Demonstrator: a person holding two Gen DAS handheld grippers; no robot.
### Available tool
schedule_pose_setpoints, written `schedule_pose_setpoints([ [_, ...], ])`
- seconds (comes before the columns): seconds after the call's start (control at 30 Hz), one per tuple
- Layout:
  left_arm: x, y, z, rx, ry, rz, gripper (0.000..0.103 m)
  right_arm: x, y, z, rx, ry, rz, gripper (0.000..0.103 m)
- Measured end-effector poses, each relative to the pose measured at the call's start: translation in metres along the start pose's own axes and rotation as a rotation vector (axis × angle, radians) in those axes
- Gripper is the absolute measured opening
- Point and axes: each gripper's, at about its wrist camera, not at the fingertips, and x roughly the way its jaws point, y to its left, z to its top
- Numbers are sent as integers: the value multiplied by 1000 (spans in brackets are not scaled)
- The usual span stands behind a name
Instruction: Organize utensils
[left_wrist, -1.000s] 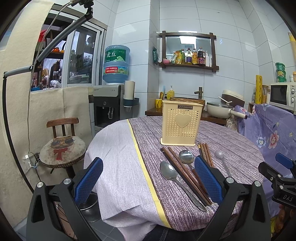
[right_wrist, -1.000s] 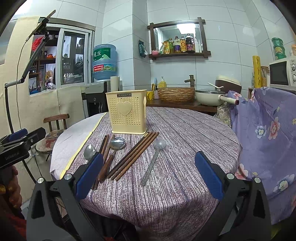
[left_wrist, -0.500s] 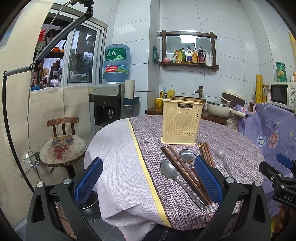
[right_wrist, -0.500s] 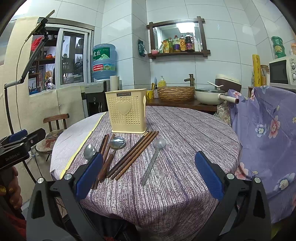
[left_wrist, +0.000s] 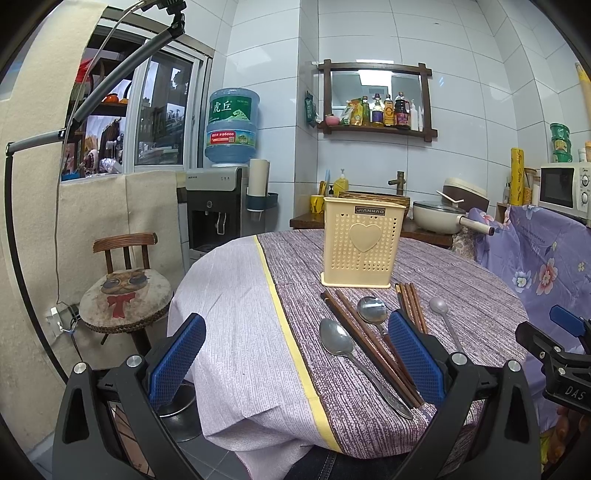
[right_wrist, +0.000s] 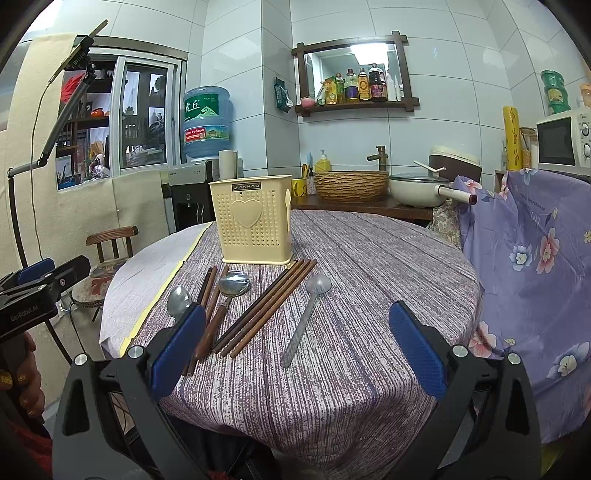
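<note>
Both claws, left claw (left_wrist: 295, 354) and right claw (right_wrist: 297, 350), are hanging spread wide over the desk (right_wrist: 388, 266) near edge; spoons (right_wrist: 234, 283), chopsticks (right_wrist: 266, 306) are lying before the yellow holder (right_wrist: 251, 225).

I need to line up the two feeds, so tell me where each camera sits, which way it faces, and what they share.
Left wrist: on the left gripper, off the table's near-left edge, facing the utensil holder; its open blue fingers and the right gripper show.
Right wrist: on the right gripper, further right, facing the same holder; the left gripper and a hand show.
Shared: holder, spoons, chopsticks.
</note>
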Motion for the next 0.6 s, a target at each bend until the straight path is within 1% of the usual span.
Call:
schedule_pose_setpoints([
  [0.6,1,1,-5,-1,7,3,98,5,-1,-4,7,15,0,98],
])
